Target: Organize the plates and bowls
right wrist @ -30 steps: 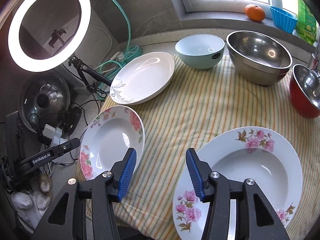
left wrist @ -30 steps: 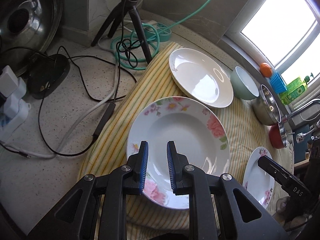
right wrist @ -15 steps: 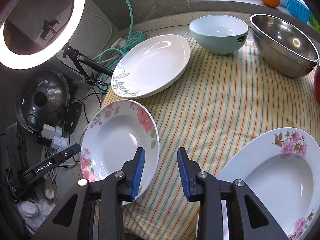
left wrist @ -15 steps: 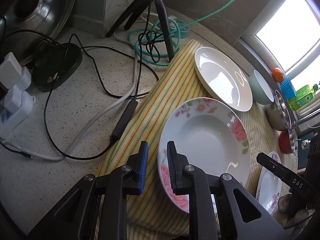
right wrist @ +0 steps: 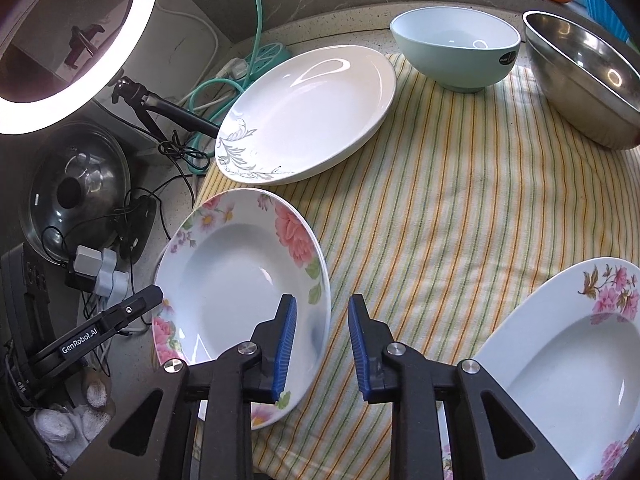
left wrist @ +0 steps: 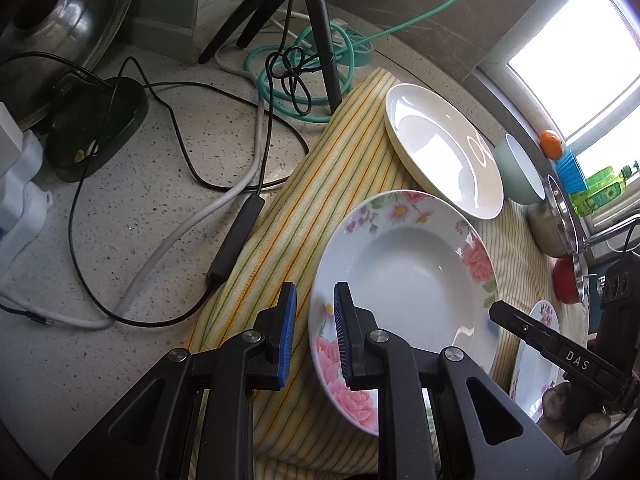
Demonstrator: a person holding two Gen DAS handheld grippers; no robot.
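A rose-patterned deep plate (left wrist: 408, 276) (right wrist: 244, 280) lies on the striped cloth at its left edge. My left gripper (left wrist: 315, 330) is open, its jaws straddling the plate's left rim without clamping it. My right gripper (right wrist: 322, 344) is open, its jaws either side of the same plate's right rim. A second rose plate (right wrist: 568, 364) (left wrist: 532, 364) lies front right. A white plate with a grey leaf print (right wrist: 308, 114) (left wrist: 444, 156) sits behind, beside a pale green bowl (right wrist: 456, 54) (left wrist: 518, 172).
A steel bowl (right wrist: 588, 76) and a red bowl (left wrist: 566, 284) stand at the right. Cables, a power adapter (left wrist: 234, 240), a green hose (left wrist: 304, 76), a ring light tripod (left wrist: 316, 20) and a glass pot lid (right wrist: 76, 192) crowd the counter to the left.
My left gripper slid left until its jaws straddle the plate's left rim. My right gripper moved left to that plate's right rim and narrowed its jaws.
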